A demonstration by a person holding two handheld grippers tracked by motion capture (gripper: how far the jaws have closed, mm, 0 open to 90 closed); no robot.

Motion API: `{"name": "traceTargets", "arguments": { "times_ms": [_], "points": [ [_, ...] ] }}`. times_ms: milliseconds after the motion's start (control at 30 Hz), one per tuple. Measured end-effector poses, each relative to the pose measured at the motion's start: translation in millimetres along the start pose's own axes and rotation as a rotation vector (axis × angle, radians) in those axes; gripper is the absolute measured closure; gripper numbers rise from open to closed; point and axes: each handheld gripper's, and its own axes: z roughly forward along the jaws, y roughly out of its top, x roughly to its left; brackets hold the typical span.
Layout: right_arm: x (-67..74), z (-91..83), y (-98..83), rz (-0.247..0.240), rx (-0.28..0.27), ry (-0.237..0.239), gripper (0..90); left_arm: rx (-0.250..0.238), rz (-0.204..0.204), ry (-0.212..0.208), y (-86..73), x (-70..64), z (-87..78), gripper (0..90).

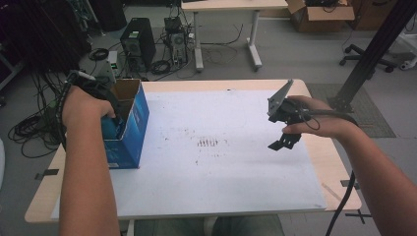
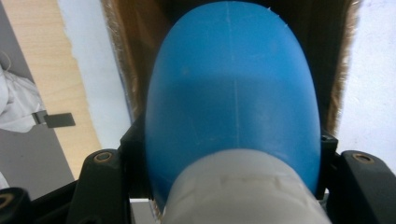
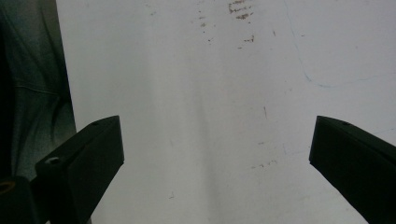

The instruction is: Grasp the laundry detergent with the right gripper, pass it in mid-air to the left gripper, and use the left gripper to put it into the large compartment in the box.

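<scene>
A blue cardboard box [image 1: 132, 129] stands open-topped at the left edge of the white mat [image 1: 221, 167]. My left gripper [image 1: 111, 117] reaches down into its opening. In the left gripper view that gripper [image 2: 233, 161] is shut on a smooth blue egg-shaped object [image 2: 233, 93] with a white neck [image 2: 243, 186], and the box's brown inner walls [image 2: 128, 56] rise on both sides of it. Over the right side of the mat, my right gripper [image 1: 285, 142] hovers. Its jaws stand wide open with nothing between them [image 3: 217, 154], above the bare mat [image 3: 187, 93].
The mat covers a light wooden table [image 1: 327, 162] and bears dark smudges [image 1: 207, 142] at its middle. Tape strips [image 1: 46, 173] mark the table's edges. On the floor beyond are a computer tower [image 1: 137, 42], cables, a second table [image 1: 226, 7] and a black post [image 1: 373, 49].
</scene>
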Motion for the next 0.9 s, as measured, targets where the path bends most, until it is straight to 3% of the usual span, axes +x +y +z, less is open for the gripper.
{"name": "traceTargets", "arguments": {
  "times_ms": [433, 900],
  "points": [
    [0.6, 1.4, -1.5, 0.004, 0.0, 0.005, 3.2, 0.016, 0.006, -0.011, 2.2, -1.3, 25.4, 38.6],
    [0.8, 3.3, -1.2, 0.001, 0.001, 0.008, 3.2, 0.014, 0.006, -0.011, 2.1, 0.2, 32.6, 38.6]
  ]
}}
